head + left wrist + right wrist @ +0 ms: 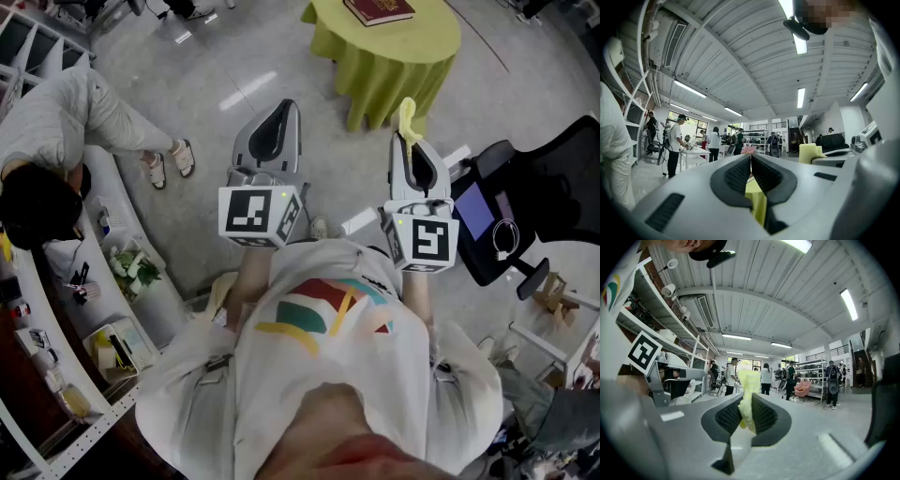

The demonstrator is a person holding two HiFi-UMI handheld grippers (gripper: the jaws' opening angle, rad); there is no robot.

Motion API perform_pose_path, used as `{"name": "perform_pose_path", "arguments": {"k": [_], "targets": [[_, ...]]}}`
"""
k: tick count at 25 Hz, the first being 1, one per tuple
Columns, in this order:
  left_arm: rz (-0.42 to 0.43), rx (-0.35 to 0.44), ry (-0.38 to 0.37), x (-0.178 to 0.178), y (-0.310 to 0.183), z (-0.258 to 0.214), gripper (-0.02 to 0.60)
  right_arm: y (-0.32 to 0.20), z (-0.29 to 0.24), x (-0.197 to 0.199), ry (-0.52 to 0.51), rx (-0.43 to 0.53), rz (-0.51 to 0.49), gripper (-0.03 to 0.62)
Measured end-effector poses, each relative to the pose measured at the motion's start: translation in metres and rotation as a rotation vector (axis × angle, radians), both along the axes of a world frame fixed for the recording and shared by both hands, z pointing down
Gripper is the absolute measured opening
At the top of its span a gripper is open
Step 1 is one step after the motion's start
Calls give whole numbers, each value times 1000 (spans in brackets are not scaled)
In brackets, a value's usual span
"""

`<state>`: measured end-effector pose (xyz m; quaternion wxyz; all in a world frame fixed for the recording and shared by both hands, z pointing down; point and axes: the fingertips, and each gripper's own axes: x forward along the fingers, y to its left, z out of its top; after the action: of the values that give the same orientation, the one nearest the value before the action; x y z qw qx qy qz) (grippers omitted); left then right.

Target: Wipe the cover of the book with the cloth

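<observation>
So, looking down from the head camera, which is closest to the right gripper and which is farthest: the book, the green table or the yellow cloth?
1. The cloth, pinched between the jaws of the right gripper and sticking out at its tip.
2. The green table, ahead of the gripper.
3. The book, lying on the table top towards its far side.

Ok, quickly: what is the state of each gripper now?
Left gripper: jaws shut, holding nothing.
Right gripper: jaws shut on the yellow cloth.
</observation>
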<state>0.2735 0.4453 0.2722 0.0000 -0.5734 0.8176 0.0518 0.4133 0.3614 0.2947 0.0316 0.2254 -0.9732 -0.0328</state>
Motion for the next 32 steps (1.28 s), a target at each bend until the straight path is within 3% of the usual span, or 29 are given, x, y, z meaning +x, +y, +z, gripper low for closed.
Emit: {"name": "perform_pose_path", "arguments": {"k": [12,18,24,32], "targets": [[-53,16,4,-41,18,7,20,7,11,-34,17,8,-29,28],[-56,28,17,-66,18,13,20,2,8,-48,7,50,30,28],[-43,20,3,-80,2,13,20,-20,18,-52,19,7,57,28],[-51,29,5,-114,-25,16,20,-61,19,-73,20,25,90,28]]}}
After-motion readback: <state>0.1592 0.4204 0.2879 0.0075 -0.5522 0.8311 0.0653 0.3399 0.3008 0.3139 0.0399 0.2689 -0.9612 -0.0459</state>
